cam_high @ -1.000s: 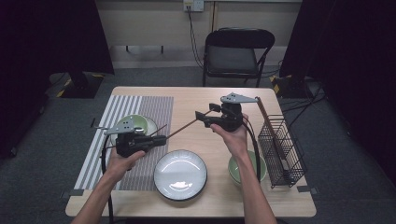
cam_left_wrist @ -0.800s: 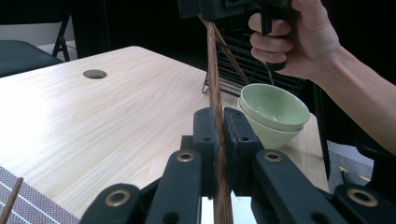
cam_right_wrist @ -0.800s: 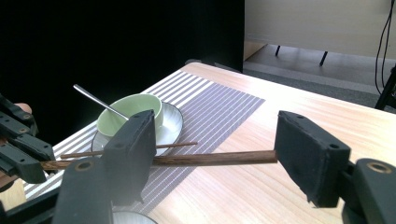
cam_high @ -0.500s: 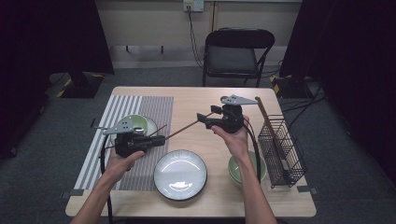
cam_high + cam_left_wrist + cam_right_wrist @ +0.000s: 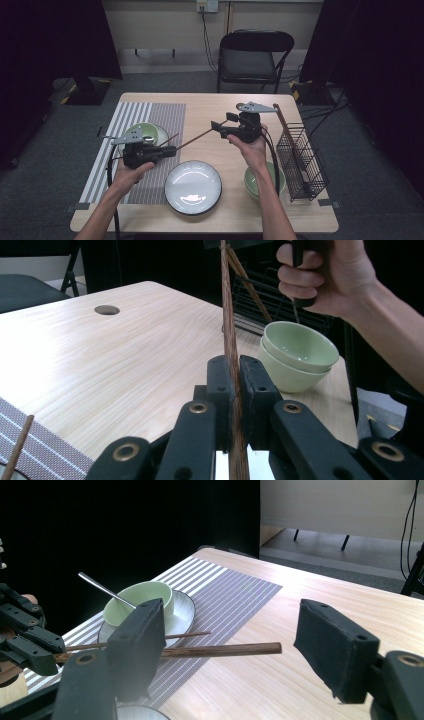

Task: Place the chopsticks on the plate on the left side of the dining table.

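Two grippers hover over the wooden table (image 5: 210,102) in the high view, above a white plate (image 5: 193,186) at the bottom centre of the frame. To the plate's right sit two stacked green bowls (image 5: 262,181), and beyond them a black wire basket (image 5: 301,160) stands at the right edge. The left gripper (image 5: 167,150), left of centre, is clenched on a brown chopstick (image 5: 195,139); in the left gripper view the stick (image 5: 231,340) runs straight up between the pressed-together jaws toward the other hand (image 5: 325,275) at the upper right. The right gripper (image 5: 217,125), just above centre, has its jaws spread, and they have just been opening; in the right gripper view the chopstick's free end (image 5: 220,650) lies between them with neither pad pressing on it. A second chopstick (image 5: 150,640) lies behind it on the striped mat (image 5: 225,605). Further back, at the left of the frame, a green bowl (image 5: 142,602) with a metal spoon (image 5: 105,590) rests on a small plate (image 5: 182,615).
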`<state>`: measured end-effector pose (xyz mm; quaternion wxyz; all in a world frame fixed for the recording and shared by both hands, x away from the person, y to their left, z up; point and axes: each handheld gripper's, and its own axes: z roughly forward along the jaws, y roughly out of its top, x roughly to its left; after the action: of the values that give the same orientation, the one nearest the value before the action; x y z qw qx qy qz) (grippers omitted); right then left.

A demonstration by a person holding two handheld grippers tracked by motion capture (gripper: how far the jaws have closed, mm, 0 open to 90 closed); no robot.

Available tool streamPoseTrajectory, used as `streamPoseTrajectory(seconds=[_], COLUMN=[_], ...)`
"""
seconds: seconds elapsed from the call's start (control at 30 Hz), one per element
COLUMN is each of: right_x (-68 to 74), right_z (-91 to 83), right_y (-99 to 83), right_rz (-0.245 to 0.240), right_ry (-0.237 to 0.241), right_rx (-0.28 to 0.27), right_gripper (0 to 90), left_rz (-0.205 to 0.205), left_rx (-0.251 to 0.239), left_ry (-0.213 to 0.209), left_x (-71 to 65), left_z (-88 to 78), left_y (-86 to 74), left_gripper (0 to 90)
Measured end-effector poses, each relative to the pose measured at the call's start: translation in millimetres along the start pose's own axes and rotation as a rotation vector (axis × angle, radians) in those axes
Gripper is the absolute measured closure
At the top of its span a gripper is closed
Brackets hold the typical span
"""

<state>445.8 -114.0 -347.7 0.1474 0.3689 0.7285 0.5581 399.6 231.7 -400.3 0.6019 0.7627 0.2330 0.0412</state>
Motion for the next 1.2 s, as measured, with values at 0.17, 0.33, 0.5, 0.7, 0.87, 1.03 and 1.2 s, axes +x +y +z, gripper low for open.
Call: streamPoseTrajectory(seconds=[0.17, 0.33, 0.5, 0.7, 0.87, 1.03, 1.2], right_x=[0.8, 2.0, 3.9, 2.3, 0.0, -2.4, -2.7], right_z=[-3.8, -7.0, -12.8, -19.2, -27.3, -36.2, -44.2], right_y=[0.3, 0.9, 1.2, -1.2, -4.3, -9.4, -10.6], right_rz=[-0.006, -0.019, -0.030, -0.031, -0.033, -0.036, -0.047], right_ry=[-0.006, -0.009, -0.017, -0.029, -0.043, -0.068, -0.085], right_rx=[0.002, 0.001, 0.011, 0.014, 0.009, 0.016, 0.022], right_gripper=[26.4, 26.2, 25.0, 24.0, 23.0, 21.7, 20.9], left_rz=[-0.001, -0.001, -0.009, -0.008, -0.010, -0.013, -0.029], left_rx=[-0.002, 0.000, -0.009, -0.003, 0.006, 0.013, 0.022], left_ry=[0.011, 0.025, 0.049, 0.073, 0.093, 0.107, 0.132], left_x=[1.0, 3.9, 8.8, 13.1, 16.1, 18.8, 23.7], left_z=[-2.6, -8.5, -15.7, -22.4, -26.3, -32.2, -37.2], left_y=[0.2, -0.9, -2.4, -3.5, -4.7, -6.9, -10.5], left_gripper=[84.3, 84.3, 84.3, 84.3, 84.3, 84.3, 84.4])
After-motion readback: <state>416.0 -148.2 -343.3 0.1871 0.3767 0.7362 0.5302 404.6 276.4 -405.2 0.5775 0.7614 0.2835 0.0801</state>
